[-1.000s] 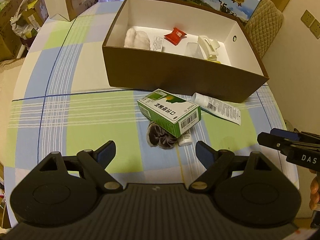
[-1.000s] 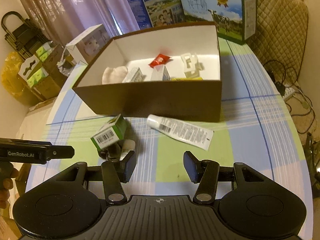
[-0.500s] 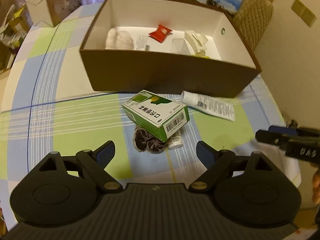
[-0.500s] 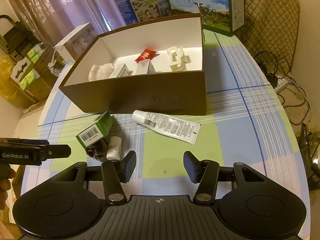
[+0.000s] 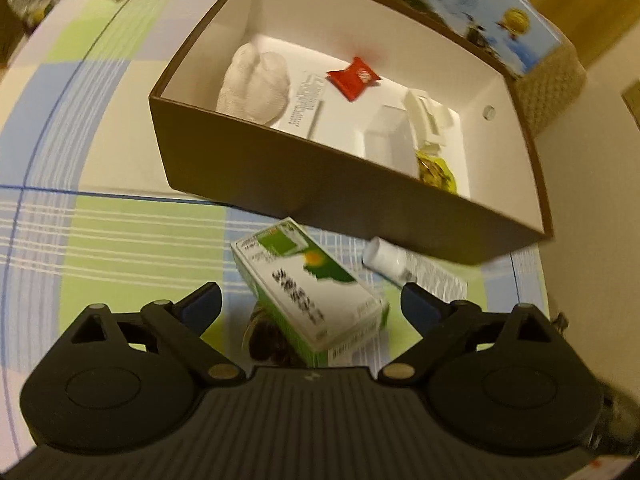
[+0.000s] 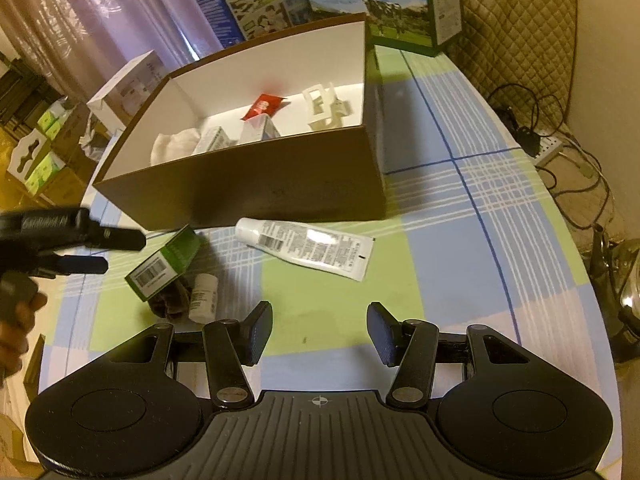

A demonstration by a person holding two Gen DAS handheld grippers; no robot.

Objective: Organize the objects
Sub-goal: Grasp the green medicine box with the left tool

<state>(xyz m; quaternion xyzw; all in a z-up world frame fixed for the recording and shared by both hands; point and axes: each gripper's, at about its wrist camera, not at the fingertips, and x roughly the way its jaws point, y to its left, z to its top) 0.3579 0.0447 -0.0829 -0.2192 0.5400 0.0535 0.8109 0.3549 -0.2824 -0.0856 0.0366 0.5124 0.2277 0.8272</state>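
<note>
Green-and-white carton [image 5: 308,292]: lies on the checked tablecloth [image 5: 120,232] just in front of the brown storage box [image 5: 320,192], propped on a dark crumpled item [image 5: 266,336] and beside a small white bottle [image 6: 203,297]. A white tube [image 6: 308,246] lies near it, also outside the box.

Left gripper [image 5: 310,306]: jaws are opening and stand wide. The carton sits in the gap between the 2 fingers [image 5: 200,304], but no pad contact is visible on either side. Nothing is gripped.

Right gripper [image 6: 318,336]: fingers part-way apart with only bare tablecloth between them. Nothing is held.

Key relation: the carton's long axis runs diagonally, from the box wall toward the left gripper's right finger. It is therefore neither square across the jaw line nor parallel to it. The carton is directly ahead of and below the left gripper; in the right wrist view it lies well off to the left, so the left hand is clearly the nearer one.

Judgement: the step in hand appears to be a pick of the carton for transfer into the box. A clamp across the carton's 2 long faces probably calls for some wrist roll first. The propped, tilted rest may let the carton slide off the dark item under one-sided contact.
</note>
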